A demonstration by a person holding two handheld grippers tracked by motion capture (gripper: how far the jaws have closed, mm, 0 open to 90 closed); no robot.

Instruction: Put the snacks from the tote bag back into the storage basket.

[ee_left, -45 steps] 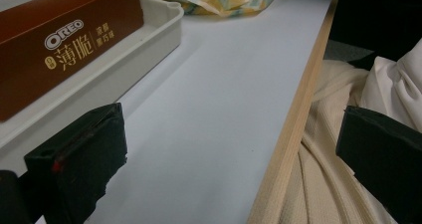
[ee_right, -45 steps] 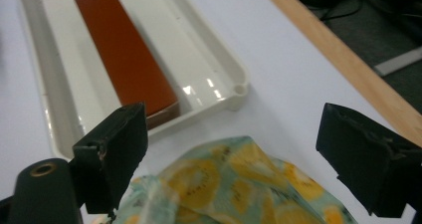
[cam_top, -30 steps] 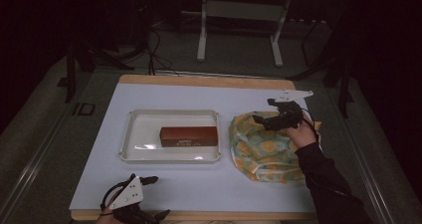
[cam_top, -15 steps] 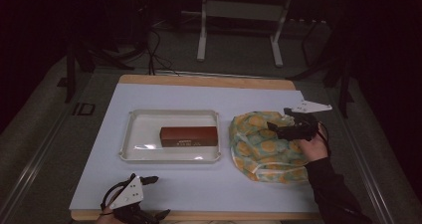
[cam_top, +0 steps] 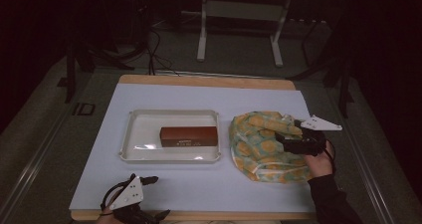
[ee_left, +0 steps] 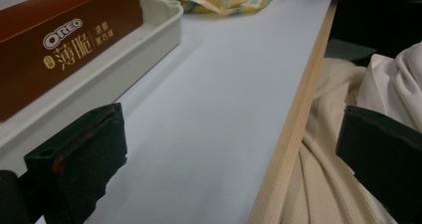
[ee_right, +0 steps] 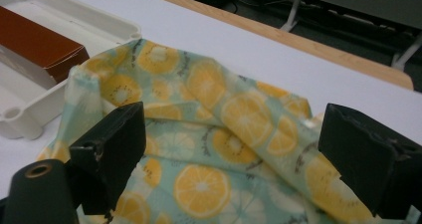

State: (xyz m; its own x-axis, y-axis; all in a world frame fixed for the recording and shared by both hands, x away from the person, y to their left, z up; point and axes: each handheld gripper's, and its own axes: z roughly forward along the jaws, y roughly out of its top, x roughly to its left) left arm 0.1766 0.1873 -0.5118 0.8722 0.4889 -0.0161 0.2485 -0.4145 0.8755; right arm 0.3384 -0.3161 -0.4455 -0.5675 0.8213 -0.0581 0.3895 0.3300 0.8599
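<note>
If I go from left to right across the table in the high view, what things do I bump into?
Left gripper → white tray → brown Oreo box → orange-patterned cloth → right gripper, over the cloth's right side.

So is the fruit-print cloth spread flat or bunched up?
Bunched: the fruit-print cloth lies rumpled, with folds and ridges, under the open right claw.

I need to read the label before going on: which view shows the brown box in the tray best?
The left gripper view: the brown box lies close, its Oreo lettering legible. The high view shows the whole box lying in the white tray, its print too small to read. The right gripper view catches one end beside the fruit-print cloth.
</note>
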